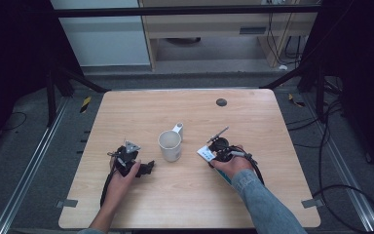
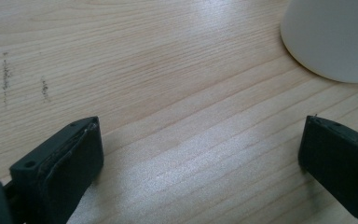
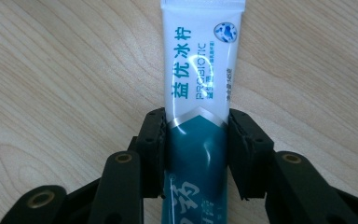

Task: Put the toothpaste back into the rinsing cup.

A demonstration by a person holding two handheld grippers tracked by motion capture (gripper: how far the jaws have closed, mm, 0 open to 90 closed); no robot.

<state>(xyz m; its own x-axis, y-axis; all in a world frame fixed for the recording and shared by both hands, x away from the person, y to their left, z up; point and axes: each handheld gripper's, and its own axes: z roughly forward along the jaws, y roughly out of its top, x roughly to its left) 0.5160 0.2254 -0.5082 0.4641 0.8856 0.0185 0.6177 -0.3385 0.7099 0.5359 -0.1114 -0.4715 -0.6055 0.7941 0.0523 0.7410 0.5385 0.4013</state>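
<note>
White and teal foil makes up the sachet (image 3: 200, 93), a long narrow stick pack clamped between the jaws of the right hand-held gripper (image 3: 196, 140); in the right gripper view its long axis runs straight up the middle of the frame, in line with the jaws, the white printed end jutting past them toward the top edge and the teal end running back toward the bottom. In the high view the sachet (image 1: 205, 153) shows as a small white tab just right of centre, poking out to the left of the right hand-held gripper (image 1: 213, 151) and aimed toward the white mug (image 1: 170, 145), which stands upright at the centre of the counter (image 1: 253, 112), its handle turned to the upper right. The free end is near the mug but apart from it, so I judge the coming move to be a short carry leftward and up over the rim. The left hand-held gripper (image 1: 147, 168) rests on the counter at lower left of the mug, its jaws spread wide and holding nothing; in the left gripper view the mug (image 2: 335, 37) sits at the upper right corner, beyond the jaws and not between them.
</note>
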